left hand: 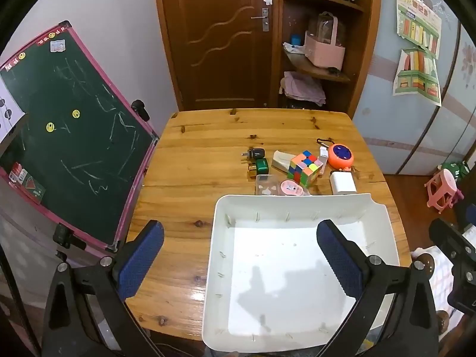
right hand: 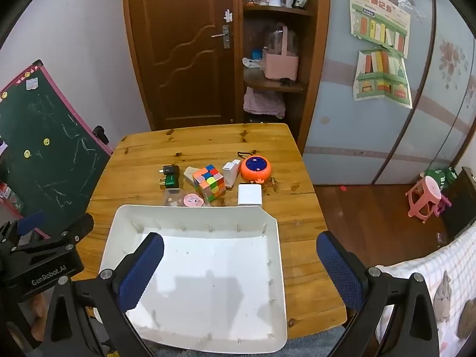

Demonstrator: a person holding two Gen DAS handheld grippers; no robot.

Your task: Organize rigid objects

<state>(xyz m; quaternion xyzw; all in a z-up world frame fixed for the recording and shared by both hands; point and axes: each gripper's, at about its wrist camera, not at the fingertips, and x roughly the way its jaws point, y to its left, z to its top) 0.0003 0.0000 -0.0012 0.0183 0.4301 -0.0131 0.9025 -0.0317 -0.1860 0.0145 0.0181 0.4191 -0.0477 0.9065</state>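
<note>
A white tray (left hand: pixel 374 208) (right hand: pixel 190 211) lies empty on the near part of the wooden table (left hand: pixel 190 160) (right hand: pixel 300 208). Behind it lie a colour cube (left hand: pixel 305 167) (right hand: pixel 208 182), an orange round toy (left hand: pixel 341 156) (right hand: pixel 256 168), a white box (left hand: pixel 343 182) (right hand: pixel 250 194), a green plug (left hand: pixel 261 165) (right hand: pixel 171 181), a black plug (left hand: pixel 256 153) (right hand: pixel 170 169) and a pink round case (left hand: pixel 291 187) (right hand: pixel 192 200). My left gripper (left hand: pixel 238 260) is open and empty over the tray's left rim. My right gripper (right hand: pixel 239 263) is open and empty over the tray's right side.
A green chalkboard (left hand: pixel 74 136) (right hand: pixel 44 160) leans at the table's left edge. A wooden door and shelves stand behind the table. A pink stool (right hand: pixel 425 196) stands on the floor at right. A checked cloth (right hand: pixel 431 282) lies at the near right.
</note>
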